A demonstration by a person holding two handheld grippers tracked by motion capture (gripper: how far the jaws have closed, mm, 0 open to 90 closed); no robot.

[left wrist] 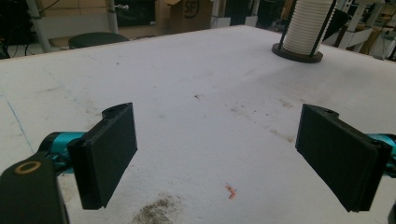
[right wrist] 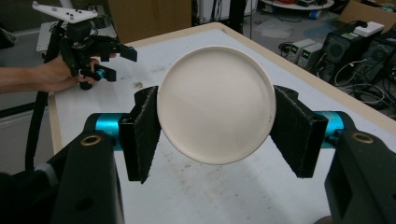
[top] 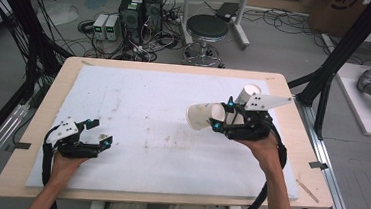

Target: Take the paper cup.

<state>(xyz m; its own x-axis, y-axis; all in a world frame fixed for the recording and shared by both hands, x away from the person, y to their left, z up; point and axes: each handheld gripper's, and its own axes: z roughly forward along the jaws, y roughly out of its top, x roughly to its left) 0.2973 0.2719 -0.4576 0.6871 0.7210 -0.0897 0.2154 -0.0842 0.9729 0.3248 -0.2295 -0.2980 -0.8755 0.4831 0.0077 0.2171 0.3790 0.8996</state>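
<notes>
Right gripper (right wrist: 215, 126) clamping paper cup (right wrist: 215, 103), left gripper (left wrist: 215, 158) spread, possibly cup stack (left wrist: 306, 25) beyond.

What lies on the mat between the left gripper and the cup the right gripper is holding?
Nothing but bare, stained white mat in the high view. The left gripper is open with nothing in it; the right gripper is shut on the paper cup.
</notes>
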